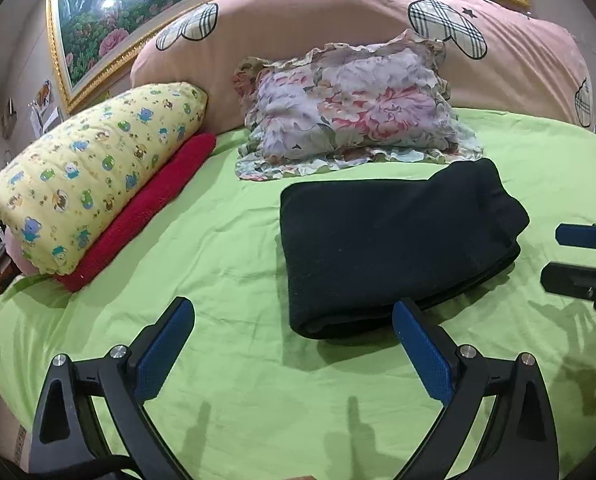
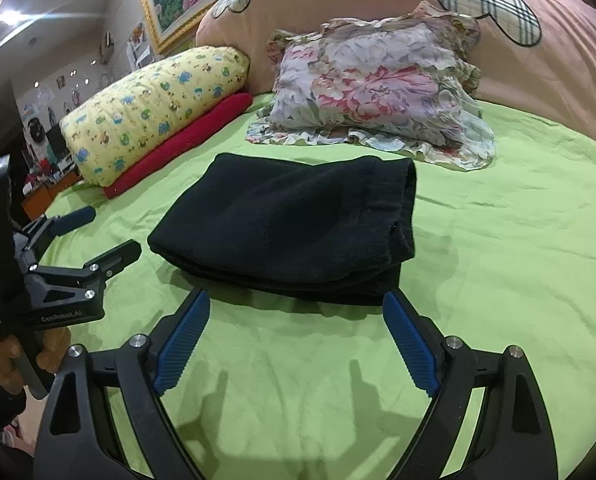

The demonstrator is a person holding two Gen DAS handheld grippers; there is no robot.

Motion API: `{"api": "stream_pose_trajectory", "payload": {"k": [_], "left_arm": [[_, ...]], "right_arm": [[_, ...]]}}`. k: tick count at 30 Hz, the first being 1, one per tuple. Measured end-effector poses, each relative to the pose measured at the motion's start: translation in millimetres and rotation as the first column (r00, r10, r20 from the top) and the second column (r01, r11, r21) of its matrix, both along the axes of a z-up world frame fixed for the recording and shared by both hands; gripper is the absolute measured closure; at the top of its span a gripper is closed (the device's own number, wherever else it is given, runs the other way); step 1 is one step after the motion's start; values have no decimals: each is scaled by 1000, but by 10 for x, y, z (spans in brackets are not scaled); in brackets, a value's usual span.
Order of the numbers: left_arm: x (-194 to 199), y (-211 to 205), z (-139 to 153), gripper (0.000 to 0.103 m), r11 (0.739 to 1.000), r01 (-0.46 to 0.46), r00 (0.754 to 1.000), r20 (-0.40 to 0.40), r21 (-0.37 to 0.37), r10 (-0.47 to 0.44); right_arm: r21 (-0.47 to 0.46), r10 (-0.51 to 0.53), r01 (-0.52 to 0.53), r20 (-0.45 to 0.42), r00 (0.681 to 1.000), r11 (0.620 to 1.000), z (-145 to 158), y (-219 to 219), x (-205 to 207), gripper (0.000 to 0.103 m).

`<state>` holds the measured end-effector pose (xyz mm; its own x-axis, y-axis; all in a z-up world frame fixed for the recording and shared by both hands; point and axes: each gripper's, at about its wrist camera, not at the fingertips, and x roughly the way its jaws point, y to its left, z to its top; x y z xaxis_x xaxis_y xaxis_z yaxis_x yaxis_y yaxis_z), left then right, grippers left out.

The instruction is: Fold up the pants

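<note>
The black pants [image 1: 394,240] lie folded into a thick rectangle on the green sheet [image 1: 218,248], just in front of the floral pillow. My left gripper [image 1: 294,316] stands open above the sheet, near the fold's front left corner, with nothing between its fingers. In the right wrist view the folded pants [image 2: 286,224] lie right ahead of my right gripper [image 2: 298,304], which is open and empty, its blue pads clear of the cloth. The left gripper [image 2: 110,236] shows there at the left, open, held by a hand. The right gripper [image 1: 570,252] shows at the right edge of the left wrist view.
A floral pillow [image 1: 354,108] lies behind the pants. A yellow patterned bolster [image 1: 94,176] rests on a red roll [image 1: 150,208] at the left. A big pink cushion [image 1: 338,40] lines the back, under a gold-framed picture [image 1: 110,12]. Green sheet stretches to the right [image 2: 518,240].
</note>
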<state>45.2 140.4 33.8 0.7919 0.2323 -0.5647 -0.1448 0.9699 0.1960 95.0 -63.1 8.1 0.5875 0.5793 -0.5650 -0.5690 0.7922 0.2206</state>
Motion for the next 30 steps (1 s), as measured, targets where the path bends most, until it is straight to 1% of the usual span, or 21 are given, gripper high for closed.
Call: {"api": "stream_pose_trajectory", "payload": {"k": [4,6,11,16,21,30], "left_arm": [[110,4,-97,3,1000,-3,1000,-13,-10,3],[160,8,-158,3,1000,8,999,-32,-24,-9],[269,6,-271,3,999,11,998,-60,-32,-12],[344,29,-308,3,998,9,997,-71,-58,-13],[382,35,-330,3,999,6,997,-74,-51,-10],[402,46,-343,3,998,6,997,-81,-64,-11]], "right_arm": [[-15,11,-11,0,1000,1000,-26,64,21,14],[-17,7,-7,1,1000,1000,-44,76,37,14],[-23,-2,2,-17,1000,1000,-121,97,99,14],[-29,-9,8,-38,999,1000,-203,104,151,14],[-29,-16,15,-39,999,999,-229,104,166,14],[-31,-16,15,-46,999,999,-247,110,200,14]]}}
